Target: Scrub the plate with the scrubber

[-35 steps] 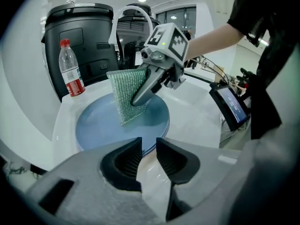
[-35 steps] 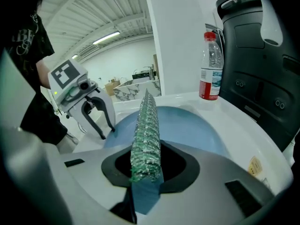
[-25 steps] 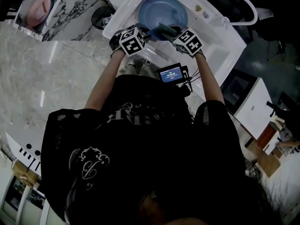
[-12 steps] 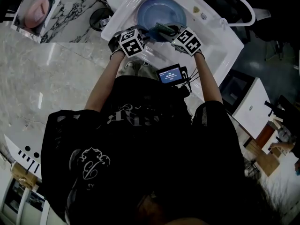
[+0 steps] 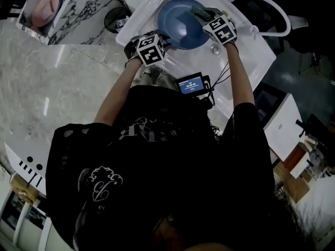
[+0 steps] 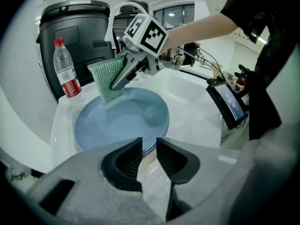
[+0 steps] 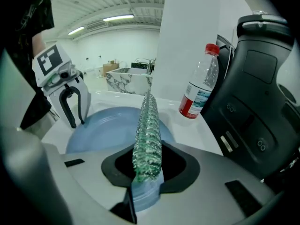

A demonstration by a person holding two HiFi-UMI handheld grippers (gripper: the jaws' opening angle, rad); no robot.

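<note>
— Where is the plate?

— The blue plate (image 5: pixel 180 20) lies flat in the white sink (image 5: pixel 238 61), just past the tips of the left tool (image 6: pixel 149 146). That tool's jaws stand a narrow gap apart with nothing clamped between them. The plate's near rim shows through the gap.

— And the scrubber?

— The green scrubber (image 7: pixel 149 135) stands on edge, pinched in the right tool (image 7: pixel 149 167), at the side of the plate away from the left tool. The left gripper view shows its flat mesh face, while the right gripper view shows only its thin edge. Whether it touches the plate cannot be told.

— Can any writing be read?

— A clear bottle (image 7: pixel 199 86) with a red cap and a red-and-white label stands right of the right tool, but its print is too small to read. The small screen (image 5: pixel 190 82) at the person's waist glows blue, and its figures are illegible. The marker cubes (image 5: pixel 151 48) carry only black-and-white squares.

— What is cut off?

— The black machine (image 7: pixel 255 88) beside the bottle runs out of frame. The bottle's label shows only in the two gripper views.
</note>
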